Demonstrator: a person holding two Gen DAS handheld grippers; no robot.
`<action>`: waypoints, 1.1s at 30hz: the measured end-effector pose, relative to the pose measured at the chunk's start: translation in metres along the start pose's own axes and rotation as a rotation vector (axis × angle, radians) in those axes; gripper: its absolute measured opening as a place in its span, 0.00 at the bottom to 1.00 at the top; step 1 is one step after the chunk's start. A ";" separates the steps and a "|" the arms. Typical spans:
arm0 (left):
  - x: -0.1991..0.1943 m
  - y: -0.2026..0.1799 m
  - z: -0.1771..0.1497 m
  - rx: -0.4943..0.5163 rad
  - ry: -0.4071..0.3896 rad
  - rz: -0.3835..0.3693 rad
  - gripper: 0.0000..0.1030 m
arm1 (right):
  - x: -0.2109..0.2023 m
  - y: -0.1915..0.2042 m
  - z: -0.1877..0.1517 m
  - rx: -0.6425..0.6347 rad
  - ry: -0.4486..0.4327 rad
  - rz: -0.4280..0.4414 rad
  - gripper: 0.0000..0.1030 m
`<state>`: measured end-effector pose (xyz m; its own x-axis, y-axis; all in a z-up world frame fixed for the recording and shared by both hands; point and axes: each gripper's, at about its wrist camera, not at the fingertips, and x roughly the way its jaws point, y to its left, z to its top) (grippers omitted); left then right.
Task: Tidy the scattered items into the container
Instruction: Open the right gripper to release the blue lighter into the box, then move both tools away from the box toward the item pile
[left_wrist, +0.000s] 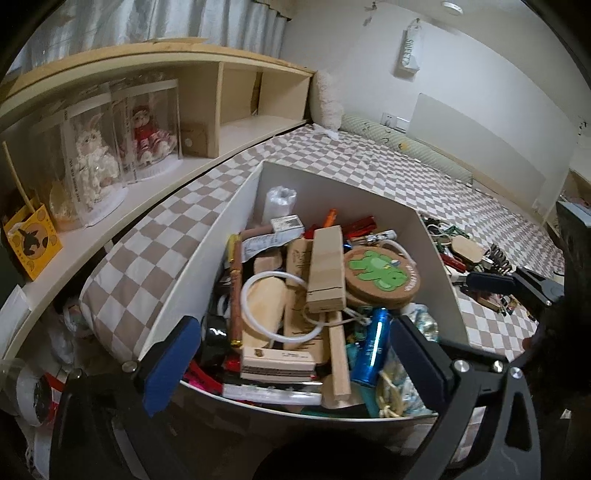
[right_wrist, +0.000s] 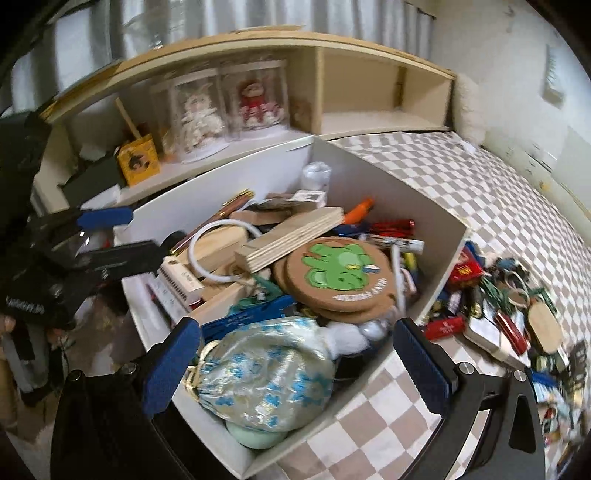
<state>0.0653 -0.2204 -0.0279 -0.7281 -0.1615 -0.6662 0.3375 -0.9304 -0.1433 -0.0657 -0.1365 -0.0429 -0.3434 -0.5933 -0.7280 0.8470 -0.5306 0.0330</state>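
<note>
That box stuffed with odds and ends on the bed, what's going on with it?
A person is tidying loose bits into the white box using a pair of hand-held tongs in each hand. Both the left tongs and right tongs hover open over the box, holding nothing. The box is already heaped, with a frog coaster and a blue patterned pouch on top. A scattered pile waits on the checked bedcover beside it.

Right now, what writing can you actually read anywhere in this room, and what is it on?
"SWEET", roughly, running down the white wall hanging.
Lettering along the rim of the frog coaster: too blurred to read.
Print on the blue tube and the wooden stamp: too small to read.
</note>
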 end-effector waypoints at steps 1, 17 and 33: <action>-0.001 -0.003 0.001 0.003 -0.003 -0.005 1.00 | -0.003 -0.002 0.000 0.009 -0.007 -0.006 1.00; -0.023 -0.046 0.000 0.030 -0.054 -0.062 1.00 | -0.072 -0.023 -0.022 0.122 -0.170 -0.177 1.00; -0.045 -0.087 -0.009 0.102 -0.091 -0.108 1.00 | -0.131 -0.044 -0.061 0.225 -0.230 -0.294 1.00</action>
<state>0.0737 -0.1292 0.0078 -0.8094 -0.0834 -0.5813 0.1954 -0.9717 -0.1327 -0.0338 0.0015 0.0094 -0.6602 -0.5030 -0.5579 0.5986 -0.8009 0.0138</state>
